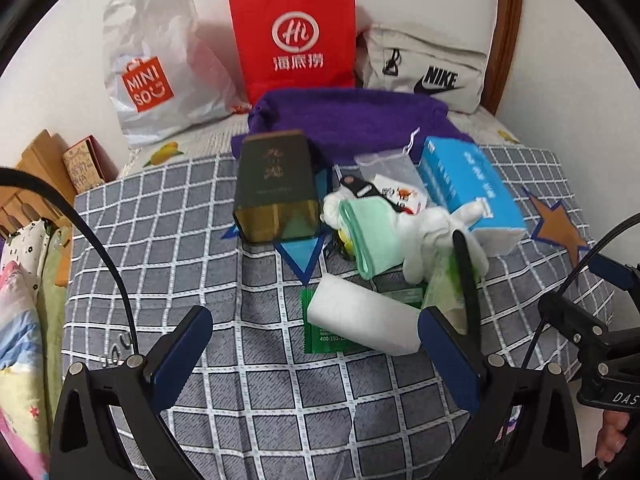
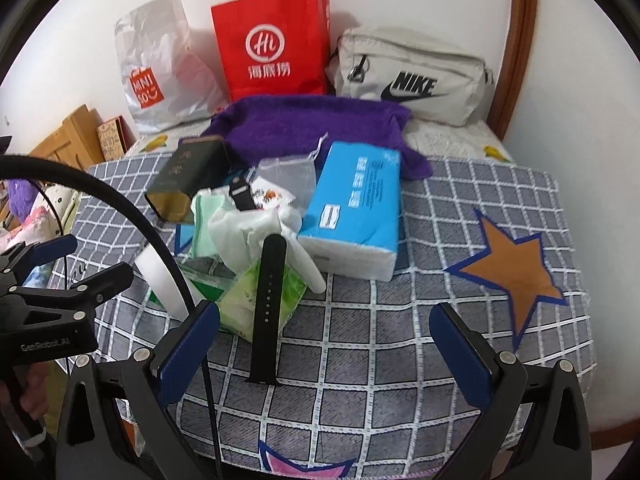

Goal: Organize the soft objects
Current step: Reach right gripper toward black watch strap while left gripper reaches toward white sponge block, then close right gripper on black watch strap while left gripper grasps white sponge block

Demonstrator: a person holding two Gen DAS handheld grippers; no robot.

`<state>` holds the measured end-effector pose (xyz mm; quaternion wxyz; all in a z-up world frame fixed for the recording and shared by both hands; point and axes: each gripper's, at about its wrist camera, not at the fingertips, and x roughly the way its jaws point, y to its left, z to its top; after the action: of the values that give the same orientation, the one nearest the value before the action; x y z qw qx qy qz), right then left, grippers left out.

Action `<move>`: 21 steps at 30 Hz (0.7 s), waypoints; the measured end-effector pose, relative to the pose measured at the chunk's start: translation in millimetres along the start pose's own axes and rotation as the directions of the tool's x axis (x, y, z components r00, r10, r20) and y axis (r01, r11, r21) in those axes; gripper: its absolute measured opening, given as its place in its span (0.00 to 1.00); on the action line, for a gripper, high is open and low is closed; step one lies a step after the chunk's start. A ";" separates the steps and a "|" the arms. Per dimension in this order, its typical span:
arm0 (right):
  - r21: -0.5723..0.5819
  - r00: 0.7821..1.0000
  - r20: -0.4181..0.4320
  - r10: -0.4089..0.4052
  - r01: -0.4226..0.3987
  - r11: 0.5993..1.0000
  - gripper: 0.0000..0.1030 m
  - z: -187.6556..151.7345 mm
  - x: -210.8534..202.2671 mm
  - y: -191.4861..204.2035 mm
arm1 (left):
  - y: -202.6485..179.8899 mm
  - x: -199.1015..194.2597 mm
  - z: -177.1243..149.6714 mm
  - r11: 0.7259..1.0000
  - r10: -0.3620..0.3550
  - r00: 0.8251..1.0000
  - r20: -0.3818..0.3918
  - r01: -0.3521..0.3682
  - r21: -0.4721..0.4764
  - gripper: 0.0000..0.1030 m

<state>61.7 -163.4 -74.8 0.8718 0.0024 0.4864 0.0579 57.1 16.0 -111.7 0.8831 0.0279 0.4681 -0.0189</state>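
A pile of soft things lies mid-bed on the checked cover: a purple towel (image 1: 348,120) (image 2: 312,128) at the back, a mint cloth (image 1: 372,232) (image 2: 204,220), a crumpled white cloth (image 1: 432,236) (image 2: 256,228), a blue tissue pack (image 1: 472,188) (image 2: 356,208) and a white foam block (image 1: 360,316) (image 2: 160,280). A black watch strap (image 2: 268,308) (image 1: 468,280) leans over a green tissue packet (image 2: 256,300). My left gripper (image 1: 316,352) is open just short of the foam block. My right gripper (image 2: 328,352) is open and empty, near the strap's lower end.
A dark tin box (image 1: 276,188) (image 2: 184,176) stands left of the pile. Against the wall lean a Miniso plastic bag (image 1: 156,68), a red paper bag (image 1: 296,36) and a beige Nike pouch (image 1: 424,68). The bed's edge drops off to the left, by wooden furniture (image 1: 40,160).
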 end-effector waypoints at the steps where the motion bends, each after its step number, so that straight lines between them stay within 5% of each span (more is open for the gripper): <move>1: 0.002 1.000 -0.011 0.010 -0.010 1.000 1.00 -1.4 5.2 -0.5 | -0.5 5.1 -0.5 1.000 -0.004 1.000 -0.006 0.004 0.001 1.00; 13: -0.038 0.990 -0.055 0.127 -0.129 0.991 0.94 -16.7 51.9 14.2 | 9.9 39.2 -5.7 0.999 -0.049 0.998 -0.047 0.048 -0.011 1.00; 19: 0.040 0.982 -0.082 0.170 -0.167 0.985 0.66 -15.6 80.5 11.1 | 12.9 42.7 -7.3 0.997 -0.073 0.997 -0.020 0.073 -0.004 1.00; 21: 0.046 0.979 -0.095 0.183 -0.179 0.983 0.48 -16.0 89.6 10.8 | 11.8 42.8 -8.5 0.995 -0.100 0.995 -0.015 0.100 0.005 1.00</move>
<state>93.7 -144.2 -158.6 0.8375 0.0600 0.5278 0.1279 74.8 28.1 -151.5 0.8773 0.0074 0.4755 -0.0642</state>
